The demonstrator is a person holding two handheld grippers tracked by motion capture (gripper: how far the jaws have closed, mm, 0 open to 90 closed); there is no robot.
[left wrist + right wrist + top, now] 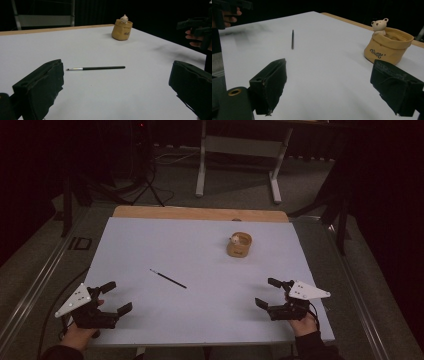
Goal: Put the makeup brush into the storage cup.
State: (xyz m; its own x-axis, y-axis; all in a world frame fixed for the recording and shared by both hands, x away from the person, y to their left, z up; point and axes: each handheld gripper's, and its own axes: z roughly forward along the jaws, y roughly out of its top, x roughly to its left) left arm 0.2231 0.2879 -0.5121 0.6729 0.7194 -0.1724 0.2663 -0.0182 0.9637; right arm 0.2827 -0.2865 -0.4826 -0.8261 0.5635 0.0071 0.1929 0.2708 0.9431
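A thin black paintbrush (168, 278) (96, 68) (292, 39) lies flat on the white table top (190, 245), left of centre. Farther back and to the right stands a tan pot (239, 245) (121, 31) (388, 46) with a small bear figure at its rim. My left gripper (119, 296) (117, 82) rests near the front left corner, open, with nothing between its jaws. Near the front right edge my right gripper (265, 292) (329, 80) is open too and holds nothing. Both point inward across the table.
A wooden strip (200, 213) runs along the table's far edge. Behind it on the grey floor stand a white desk frame (237, 145) and a dark tripod (147, 175) with cables. Metal rails (35, 285) border the table's sides.
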